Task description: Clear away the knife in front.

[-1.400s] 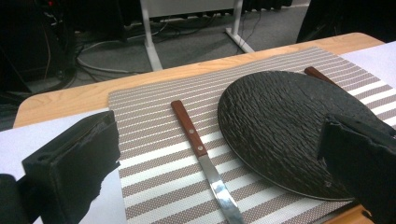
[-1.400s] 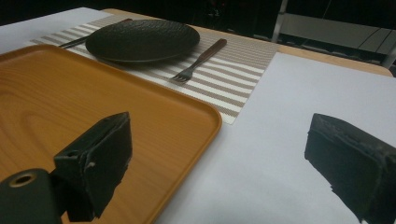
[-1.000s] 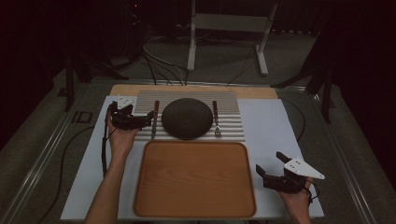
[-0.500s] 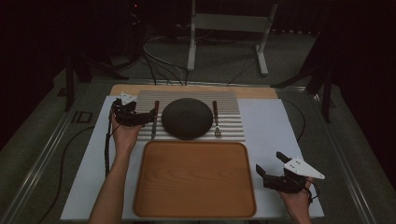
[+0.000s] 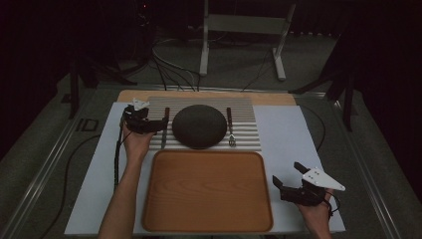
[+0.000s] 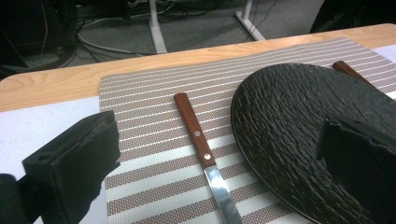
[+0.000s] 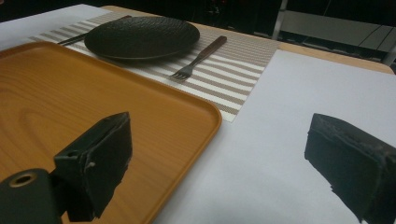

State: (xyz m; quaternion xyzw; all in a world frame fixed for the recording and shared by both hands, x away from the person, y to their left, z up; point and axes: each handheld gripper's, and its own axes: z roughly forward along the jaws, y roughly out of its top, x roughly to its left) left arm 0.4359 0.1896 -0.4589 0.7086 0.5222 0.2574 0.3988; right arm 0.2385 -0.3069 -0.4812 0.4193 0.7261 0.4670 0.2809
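Dim room around a white-topped bench (image 5: 293,134); on it a rectangular orange wooden tray (image 5: 206,189). Behind the tray lies a striped placemat (image 5: 249,127) carrying a round black textured plate (image 5: 199,126), a wood-handled knife (image 6: 198,140) left of the plate, a fork (image 7: 194,60) right. Left gripper (image 5: 160,124), jaws spread, hovers over the knife; right gripper (image 5: 287,176), jaws spread, sits right of the tray.

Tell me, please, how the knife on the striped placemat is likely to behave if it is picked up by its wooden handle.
The knife looks stiff: a flat metal blade riveted into a wooden handle. It probably won't roll, as it lies flat on the placemat. Lying so low, it may be awkward to get jaws under, and the smooth blade could slip. The left hand-held gripper stands open around it.
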